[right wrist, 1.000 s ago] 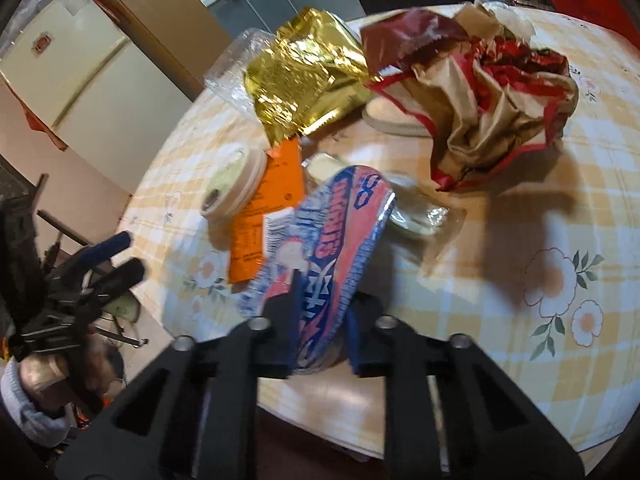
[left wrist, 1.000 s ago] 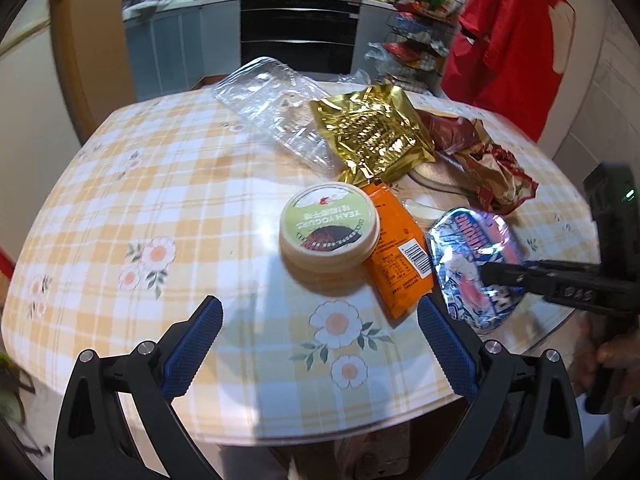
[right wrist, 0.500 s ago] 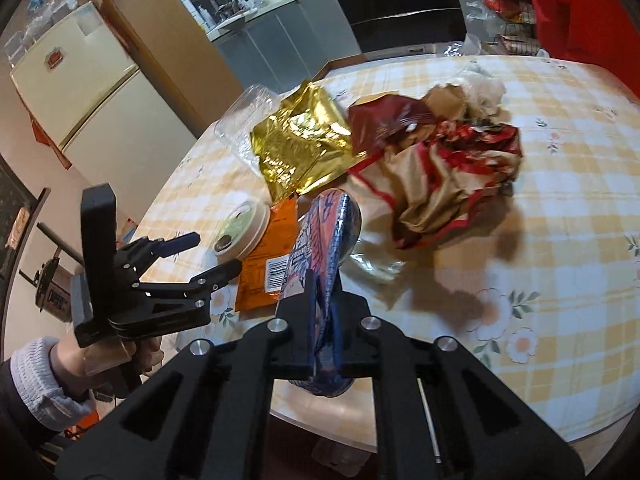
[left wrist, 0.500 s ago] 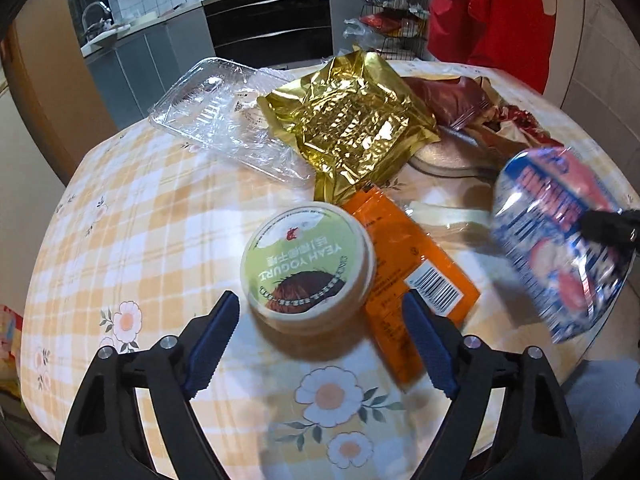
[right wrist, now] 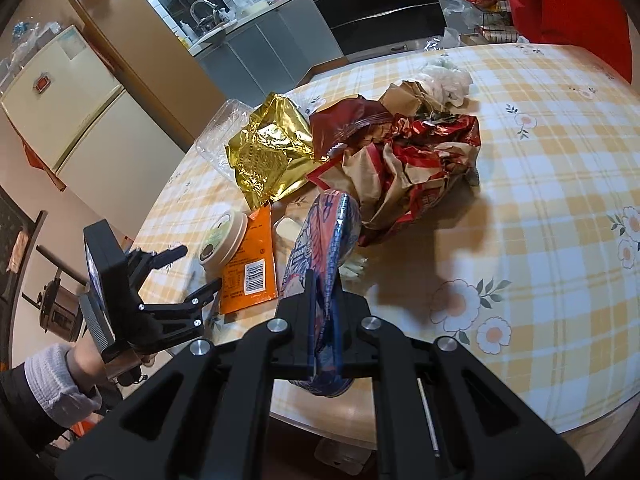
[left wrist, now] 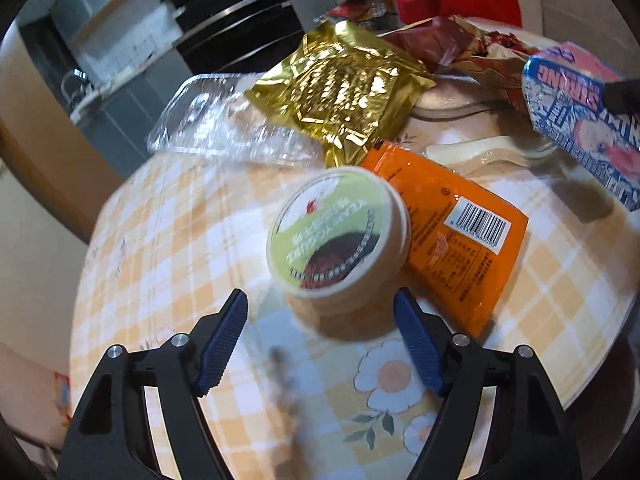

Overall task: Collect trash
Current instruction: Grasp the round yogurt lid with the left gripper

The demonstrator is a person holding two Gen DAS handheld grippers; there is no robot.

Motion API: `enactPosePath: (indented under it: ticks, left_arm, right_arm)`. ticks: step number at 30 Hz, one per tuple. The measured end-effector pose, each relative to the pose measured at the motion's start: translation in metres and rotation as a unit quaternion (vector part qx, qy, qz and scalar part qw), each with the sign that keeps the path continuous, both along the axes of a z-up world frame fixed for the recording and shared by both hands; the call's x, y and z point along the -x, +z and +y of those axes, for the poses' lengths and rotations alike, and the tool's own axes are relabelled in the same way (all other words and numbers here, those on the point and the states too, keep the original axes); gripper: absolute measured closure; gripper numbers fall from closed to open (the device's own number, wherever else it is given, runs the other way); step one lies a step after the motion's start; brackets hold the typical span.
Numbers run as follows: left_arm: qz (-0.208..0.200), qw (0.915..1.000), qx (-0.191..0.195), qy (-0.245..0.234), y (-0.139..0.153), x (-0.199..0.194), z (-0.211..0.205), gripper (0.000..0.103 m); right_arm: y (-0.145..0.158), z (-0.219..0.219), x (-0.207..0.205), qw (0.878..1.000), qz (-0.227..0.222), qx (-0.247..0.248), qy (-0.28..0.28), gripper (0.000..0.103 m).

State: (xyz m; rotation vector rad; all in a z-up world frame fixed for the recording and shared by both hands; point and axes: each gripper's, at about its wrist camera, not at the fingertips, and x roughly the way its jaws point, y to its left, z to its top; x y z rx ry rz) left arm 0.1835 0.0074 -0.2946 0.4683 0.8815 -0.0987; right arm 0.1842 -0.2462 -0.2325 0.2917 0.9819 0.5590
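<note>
In the left wrist view, the clear plastic tray (left wrist: 224, 120) lies at upper left, thin and probably springy. Beside it the gold foil bag (left wrist: 340, 92) looks light and crinkly. At frame centre the yogurt tub (left wrist: 340, 236) stands on the table (left wrist: 160, 240), leaning on the orange packet (left wrist: 460, 240); the left gripper (left wrist: 320, 344) is closing, its blue pads either side of the tub but not yet touching. The tub looks stiff and light: grip its side wall. In the right wrist view, bottom centre, the right gripper (right wrist: 324, 320) clamps the blue-and-pink wrapper (right wrist: 324, 240), floppy and slick.
</note>
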Motion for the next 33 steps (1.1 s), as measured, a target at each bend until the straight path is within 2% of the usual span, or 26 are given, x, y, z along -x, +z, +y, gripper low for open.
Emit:
enactPosePath:
  ticks: [6, 8, 9, 10, 12, 16, 18, 22, 27, 33]
  left_arm:
    - [-0.022, 0.9985, -0.037, -0.035, -0.002, -0.006, -0.017, 0.031]
    - [-0.021, 0.9981, -0.035, -0.046, -0.002, -0.009, -0.019, 0.038]
    - [-0.015, 0.9982, -0.029, -0.051, -0.002, -0.011, -0.019, 0.052]
    - [-0.015, 0.9981, -0.032, -0.05, -0.003, -0.012, -0.018, 0.059]
    - [-0.031, 0.9976, -0.034, -0.052, 0.001, -0.009, -0.015, 0.066]
    - [-0.055, 0.998, 0.012, -0.031, 0.025, -0.004, 0.0, 0.082]
    - [-0.059, 0.9973, 0.038, -0.018, 0.037, -0.003, 0.01, 0.085]
    - [-0.056, 0.993, 0.104, 0.014, 0.055, -0.002, 0.027, 0.087]
    - [-0.05, 0.9843, 0.164, 0.043, 0.069, 0.007, 0.039, 0.087]
    - [-0.051, 0.9771, 0.2, 0.051, 0.086, 0.034, 0.042, 0.087]
  right_arm:
    - [0.001, -0.002, 0.0, 1.0, 0.001, -0.001, -0.001, 0.093]
    - [0.002, -0.002, 0.0, 1.0, 0.001, 0.001, -0.002, 0.093]
    - [0.002, -0.003, 0.0, 1.0, 0.001, 0.001, -0.002, 0.093]
    - [0.003, -0.005, 0.0, 1.0, 0.001, 0.001, -0.003, 0.093]
    - [0.005, -0.007, 0.001, 1.0, 0.0, 0.0, -0.004, 0.093]
    - [0.009, -0.009, 0.003, 1.0, -0.004, 0.0, -0.005, 0.093]
    - [0.012, -0.008, 0.005, 1.0, -0.006, -0.001, -0.005, 0.093]
    - [0.017, -0.007, 0.01, 1.0, -0.01, -0.003, -0.005, 0.093]
    - [0.022, -0.008, 0.016, 1.0, -0.011, -0.002, -0.004, 0.093]
    - [0.033, -0.011, 0.025, 1.0, -0.017, -0.003, -0.005, 0.093]
